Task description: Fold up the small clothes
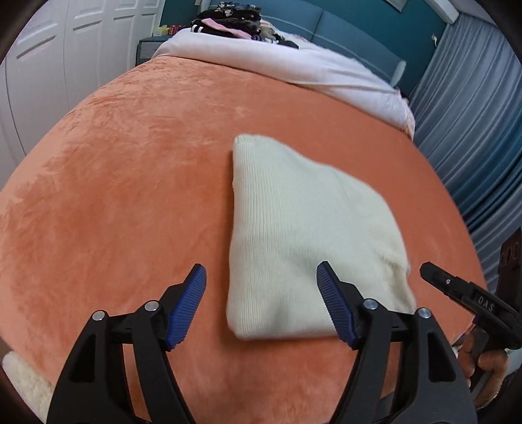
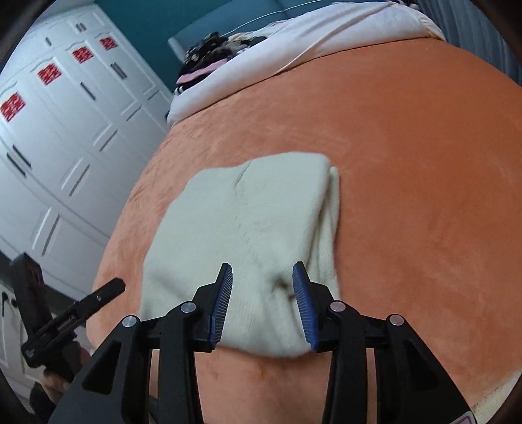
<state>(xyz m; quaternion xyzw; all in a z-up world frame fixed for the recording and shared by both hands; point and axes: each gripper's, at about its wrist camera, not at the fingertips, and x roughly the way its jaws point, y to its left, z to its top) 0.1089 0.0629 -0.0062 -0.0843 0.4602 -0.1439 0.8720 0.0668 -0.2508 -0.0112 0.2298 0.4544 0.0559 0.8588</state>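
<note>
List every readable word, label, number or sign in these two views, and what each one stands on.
"DAS": raised letters on the black body of the right gripper, seen in the left wrist view.
Red square signs on the white wardrobe doors: pattern visible, too blurred to read.
Markings on the dark upright object at the right edge: too blurred to read.
Nothing legible on the cream knitted folded garment.

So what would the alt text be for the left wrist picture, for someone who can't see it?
A folded cream knit garment lies on an orange blanket covering a bed. The left gripper hovers at its near edge, jaws apart and empty, one blue pad over the fabric. A pile of dark clothes sits at the far end.
</note>
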